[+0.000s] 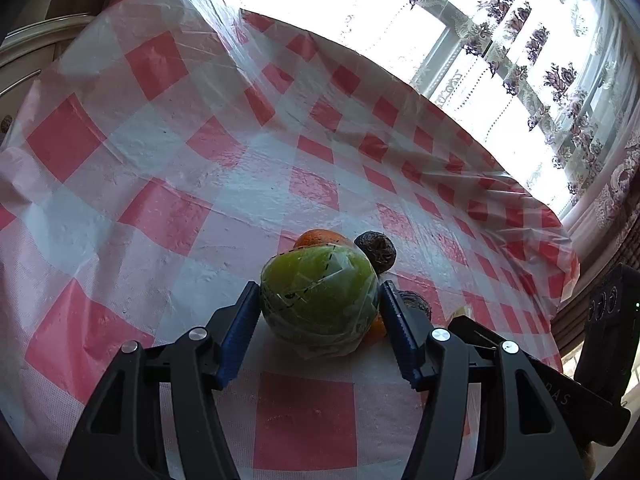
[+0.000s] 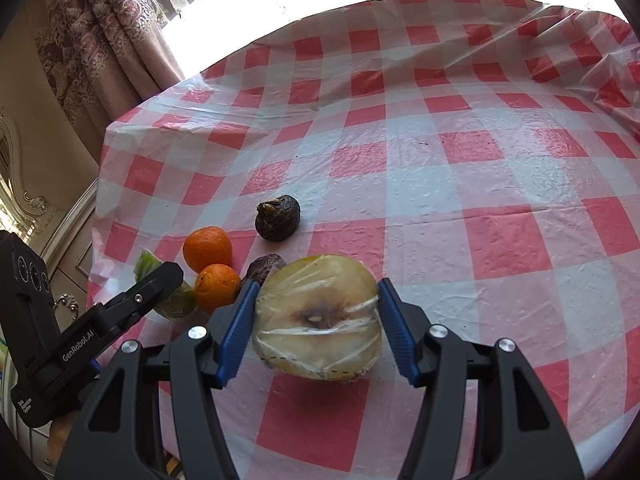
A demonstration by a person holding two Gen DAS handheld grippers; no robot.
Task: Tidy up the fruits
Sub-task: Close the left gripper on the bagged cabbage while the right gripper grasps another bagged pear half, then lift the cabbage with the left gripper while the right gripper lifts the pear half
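Big checked tablecloth [image 2: 480, 160] under everything. Right gripper [image 2: 318, 316] is clamped on a wrapped cut fruit half [image 2: 318, 320]; left gripper [image 1: 320, 306] pinches a wrapped green fruit [image 1: 320, 304]. Two oranges [image 2: 208, 248] and a dark fruit [image 2: 278, 218] sit ahead-left of the right one.

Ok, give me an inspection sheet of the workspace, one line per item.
Surface: table under a red and white checked plastic cloth, wrinkled at the edges.
Job's things: wrapped green fruit; wrapped cut yellow half; two oranges; two dark round fruits.
Clutter: nothing seen.
Grippers: left tongs shut on the green fruit; right tongs shut on the yellow half.
Cables: nothing seen.
Surroundings: bright window with floral curtains; pale carved furniture.
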